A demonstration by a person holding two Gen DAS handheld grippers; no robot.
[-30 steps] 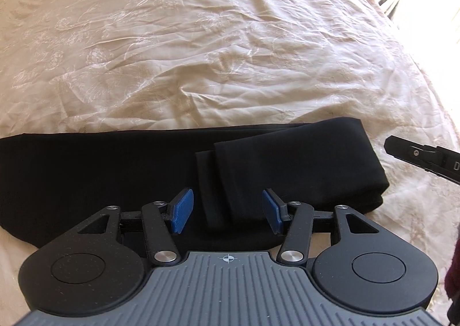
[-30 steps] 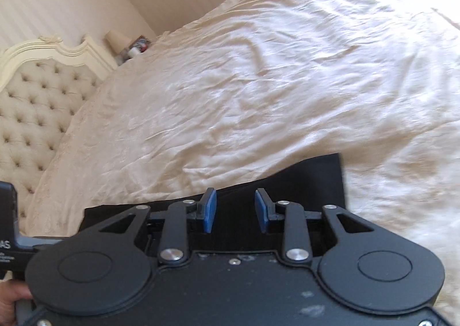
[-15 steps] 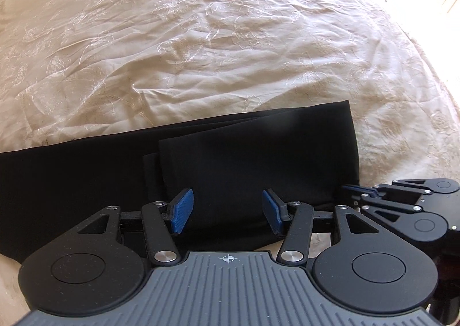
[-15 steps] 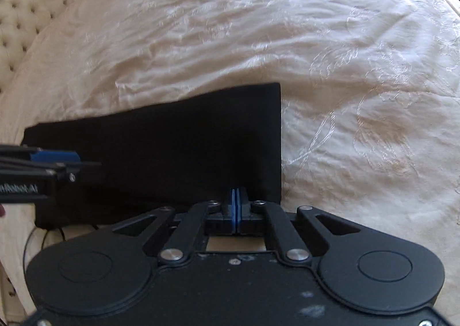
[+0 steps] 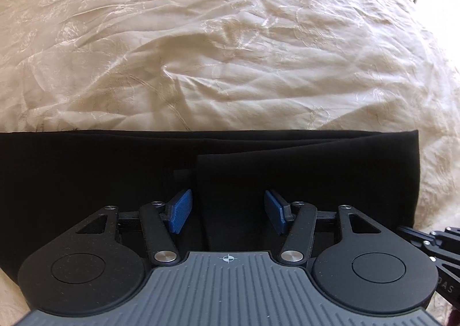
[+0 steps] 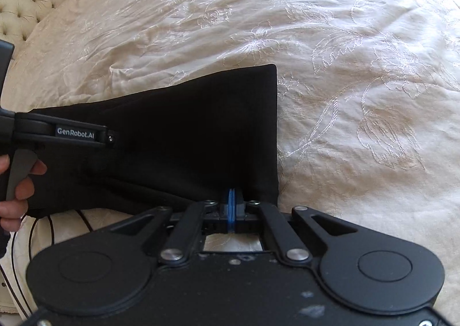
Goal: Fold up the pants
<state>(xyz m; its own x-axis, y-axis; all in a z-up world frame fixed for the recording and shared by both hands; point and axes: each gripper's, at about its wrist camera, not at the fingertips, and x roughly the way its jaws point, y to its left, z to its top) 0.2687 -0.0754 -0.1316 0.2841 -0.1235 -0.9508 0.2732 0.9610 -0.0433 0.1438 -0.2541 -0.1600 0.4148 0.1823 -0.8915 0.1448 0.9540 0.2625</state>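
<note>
The black pants (image 5: pixel 115 182) lie on the bed (image 5: pixel 230 52) with their long axis nine-to-three, my right tool (image 6: pixel 231 205) pinched shut on the near hem at three, my left tool (image 5: pixel 228 212) opening over the folded layer's edge.

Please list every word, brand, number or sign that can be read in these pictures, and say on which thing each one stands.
"GenRobot.AI": white letters on the side of the left gripper, seen from the right wrist view.
"DAS": partial letters on the right gripper's body at the edge of the left wrist view; the rest is cut off.
A small crosshair sign, without words, on the grey plate.
</note>
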